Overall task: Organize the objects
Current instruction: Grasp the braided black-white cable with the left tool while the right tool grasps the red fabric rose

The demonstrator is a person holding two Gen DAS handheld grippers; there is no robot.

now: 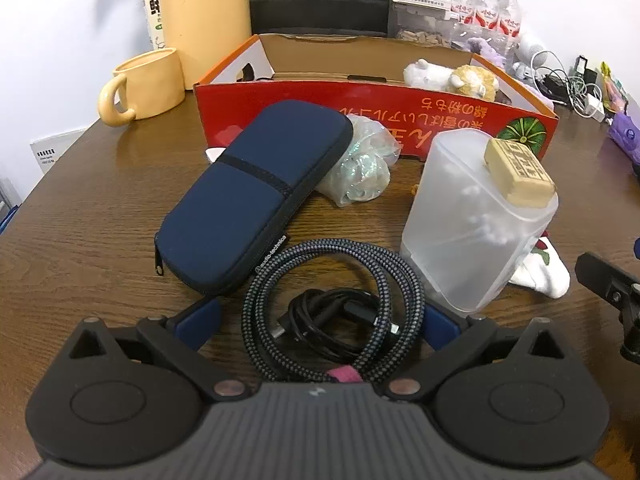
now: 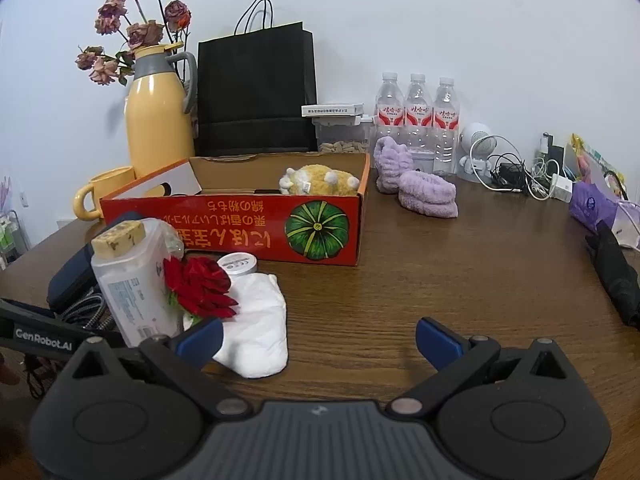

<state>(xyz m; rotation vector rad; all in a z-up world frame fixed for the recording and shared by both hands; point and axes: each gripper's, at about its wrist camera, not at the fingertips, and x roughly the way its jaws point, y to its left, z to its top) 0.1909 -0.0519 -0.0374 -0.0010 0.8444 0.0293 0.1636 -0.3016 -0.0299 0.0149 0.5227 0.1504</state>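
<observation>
My left gripper [image 1: 320,318] is open, its blue fingertips either side of a coiled braided cable [image 1: 334,310] with a thin black cable inside the coil. Just beyond lie a navy zip case [image 1: 252,196], a crinkled plastic bag [image 1: 364,164] and a clear cotton-swab box [image 1: 476,216] with a tan block [image 1: 518,174] on top. The red cardboard box [image 1: 360,116] holds plush toys [image 1: 452,74]. My right gripper [image 2: 318,340] is open over bare table, its left fingertip [image 2: 200,338] beside a white sock [image 2: 256,320] with a red rose [image 2: 200,286]. The swab box [image 2: 136,280], the red cardboard box [image 2: 236,228] and a small round tin [image 2: 239,264] stand nearby.
A yellow mug [image 1: 144,86] and yellow thermos [image 2: 158,120] stand at the back left, with a black paper bag [image 2: 256,92]. Water bottles [image 2: 416,116], purple slippers [image 2: 416,184], a tangle of chargers [image 2: 520,176] and a black folded umbrella [image 2: 616,276] line the back and right of the wooden table [image 2: 440,280].
</observation>
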